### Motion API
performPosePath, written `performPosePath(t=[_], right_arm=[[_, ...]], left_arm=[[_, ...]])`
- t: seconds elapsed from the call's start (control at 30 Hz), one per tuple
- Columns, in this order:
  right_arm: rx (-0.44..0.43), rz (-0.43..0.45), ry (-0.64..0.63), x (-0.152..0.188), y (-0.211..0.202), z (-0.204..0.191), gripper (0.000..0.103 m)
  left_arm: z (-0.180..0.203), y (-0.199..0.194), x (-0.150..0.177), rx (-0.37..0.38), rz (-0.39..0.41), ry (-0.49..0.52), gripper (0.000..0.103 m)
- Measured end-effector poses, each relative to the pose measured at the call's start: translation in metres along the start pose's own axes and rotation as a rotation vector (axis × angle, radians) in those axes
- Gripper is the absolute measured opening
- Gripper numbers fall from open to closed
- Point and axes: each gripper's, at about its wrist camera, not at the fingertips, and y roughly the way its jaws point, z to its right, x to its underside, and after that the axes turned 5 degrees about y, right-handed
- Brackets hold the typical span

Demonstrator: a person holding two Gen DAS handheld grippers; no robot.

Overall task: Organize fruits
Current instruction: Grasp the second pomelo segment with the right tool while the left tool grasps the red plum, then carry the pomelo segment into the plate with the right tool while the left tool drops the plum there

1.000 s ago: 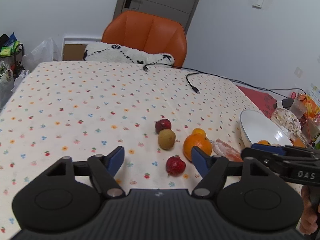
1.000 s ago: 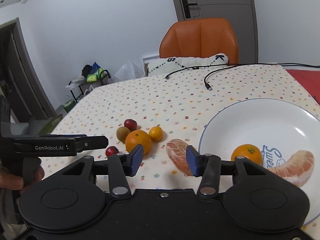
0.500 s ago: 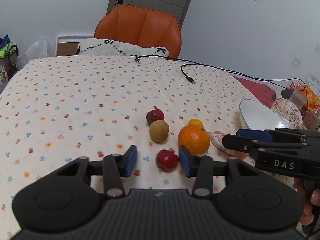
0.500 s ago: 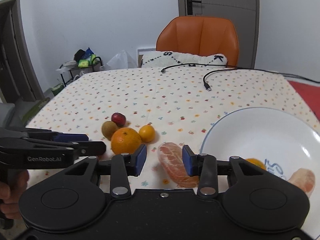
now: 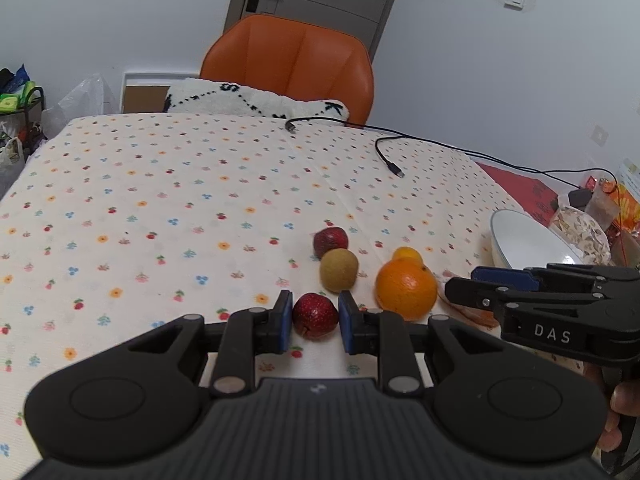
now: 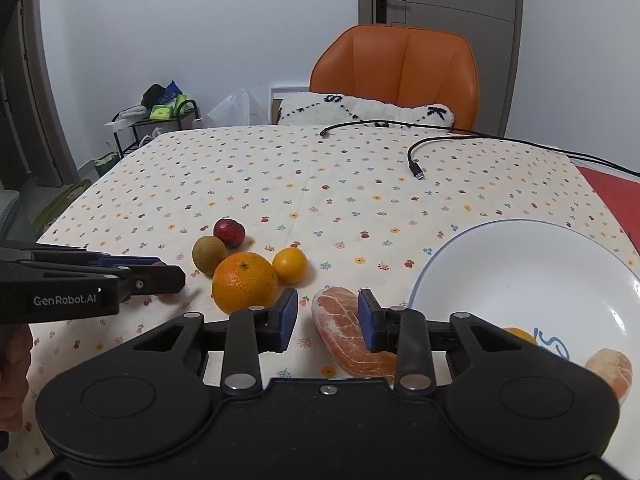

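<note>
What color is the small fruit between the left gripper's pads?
Dark red, speckled fruit, seen best in the left wrist view, between the left gripper pads.

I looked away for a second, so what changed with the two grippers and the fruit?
The left gripper narrowed around the near red fruit; the right gripper narrowed beside the peeled segment. Neither is lifted. The orange and plate stayed put.
</note>
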Motion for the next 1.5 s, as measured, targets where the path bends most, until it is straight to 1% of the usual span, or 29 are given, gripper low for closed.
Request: performPosePath(t=[0.07, 0.2, 0.37, 0.47, 0.53, 0.57, 0.63, 0.7, 0.73, 1.03, 1.3, 1.5], right_arm=[[-0.014, -0.002, 0.007, 0.000, -0.001, 0.000, 0.032], [-0.088, -0.024, 0.026, -0.001, -0.002, -0.003, 0.025], [-0.128, -0.034, 0.009, -0.003, -0.003, -0.011, 0.025], [-0.096, -0.022, -0.019, -0.004, -0.004, -0.014, 0.028], [-0.072, -0.019, -0.041, -0.005, -0.003, -0.014, 0.031], [-0.067, -0.020, -0.050, -0.005, -0.003, -0.014, 0.034], [-0.053, -0.024, -0.079, -0.006, -0.004, -0.013, 0.042], [-0.039, -0.028, -0.099, -0.005, -0.005, -0.011, 0.060], [-0.038, -0.026, -0.099, -0.005, -0.007, -0.010, 0.062], [-0.096, -0.083, -0.105, -0.004, 0.006, -0.015, 0.063], [-0.079, -0.096, -0.116, -0.001, 0.007, -0.019, 0.065], [-0.090, -0.111, -0.109, 0.003, 0.000, -0.019, 0.066]], left_arm=[[-0.002, -0.001, 0.000, -0.006, 0.003, -0.006, 0.023], [-0.006, 0.000, 0.000, -0.014, 0.004, -0.018, 0.023], [-0.009, -0.003, -0.001, -0.022, 0.009, -0.022, 0.023], [-0.011, -0.005, 0.000, -0.025, 0.008, -0.028, 0.023], [-0.012, -0.005, 0.000, -0.022, 0.009, -0.029, 0.023], [-0.012, -0.005, 0.001, -0.021, 0.007, -0.030, 0.023], [-0.013, -0.005, 0.001, -0.017, 0.006, -0.033, 0.023], [-0.013, -0.006, 0.002, -0.013, 0.006, -0.032, 0.023], [-0.013, -0.005, 0.002, -0.012, 0.005, -0.032, 0.023], [-0.010, -0.008, 0.003, -0.004, 0.011, -0.032, 0.023], [-0.011, -0.015, 0.003, -0.009, 0.016, -0.030, 0.023], [-0.010, -0.020, 0.005, -0.011, 0.018, -0.030, 0.023]])
